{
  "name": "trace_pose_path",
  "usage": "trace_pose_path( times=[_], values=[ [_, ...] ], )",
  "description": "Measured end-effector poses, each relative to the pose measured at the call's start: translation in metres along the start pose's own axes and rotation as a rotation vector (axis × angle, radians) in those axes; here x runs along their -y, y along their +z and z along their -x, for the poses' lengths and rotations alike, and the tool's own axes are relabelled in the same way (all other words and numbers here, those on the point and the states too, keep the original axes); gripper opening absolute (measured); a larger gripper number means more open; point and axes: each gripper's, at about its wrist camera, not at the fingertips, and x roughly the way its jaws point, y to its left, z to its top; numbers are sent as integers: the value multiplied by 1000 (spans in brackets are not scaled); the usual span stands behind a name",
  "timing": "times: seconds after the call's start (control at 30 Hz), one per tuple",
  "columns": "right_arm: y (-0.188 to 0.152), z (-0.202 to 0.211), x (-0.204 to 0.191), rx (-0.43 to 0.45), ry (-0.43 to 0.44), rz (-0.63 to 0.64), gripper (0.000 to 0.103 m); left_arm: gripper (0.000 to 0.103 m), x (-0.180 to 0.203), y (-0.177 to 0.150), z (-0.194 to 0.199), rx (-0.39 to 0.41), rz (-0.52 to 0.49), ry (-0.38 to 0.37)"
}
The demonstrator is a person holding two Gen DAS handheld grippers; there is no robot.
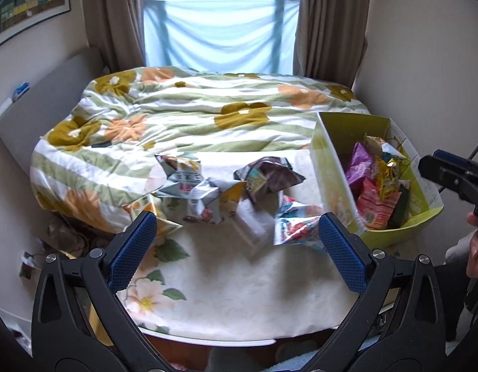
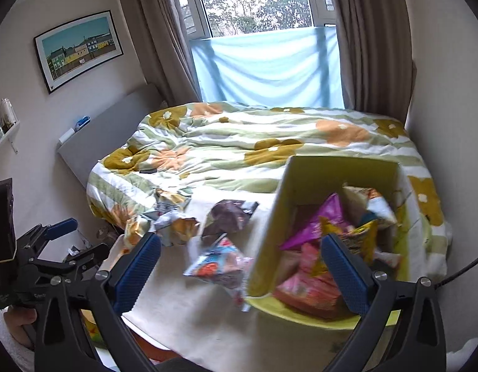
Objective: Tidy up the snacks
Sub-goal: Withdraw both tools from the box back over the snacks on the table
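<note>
A yellow-green box (image 1: 328,167) (image 2: 270,232) stands on the bed at the right and holds several snack bags, among them a purple one (image 1: 358,164) (image 2: 316,223) and a pink one (image 1: 375,207) (image 2: 310,288). Loose snack bags lie on the cream sheet left of the box: a silver-white one (image 1: 183,183) (image 2: 170,214), a dark brown one (image 1: 266,173) (image 2: 229,217) and a red-blue one (image 1: 296,226) (image 2: 220,263). My left gripper (image 1: 239,248) is open and empty, above the sheet just short of the loose bags. My right gripper (image 2: 242,266) is open and empty, over the box's near left corner.
A flowered duvet (image 1: 183,105) (image 2: 239,142) covers the far part of the bed. A grey headboard (image 1: 49,99) is at the left, a window with curtains behind. The right gripper's body (image 1: 456,176) shows at the right edge, the left one (image 2: 52,257) at the left.
</note>
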Motion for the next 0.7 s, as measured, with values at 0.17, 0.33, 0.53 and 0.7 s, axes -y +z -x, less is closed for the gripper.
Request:
trace_pose_path(
  times=[0.17,0.33,0.53,0.7],
  values=[
    [-9,-30,-35,-44,-34,-33,103,103,-33,4,-17,-28,-46,-38],
    [-20,-60,-66,-82,-89,-43,103,103,-57,8,-39,-54,-94,-85],
    [-38,-94,-77,-124,-166,-171,103,103,-79,10,-82,-108,-161,-147],
    [-54,-126,-82,-142,-290,-250,103,103,-85,6,-129,-149,-235,-200]
  ],
)
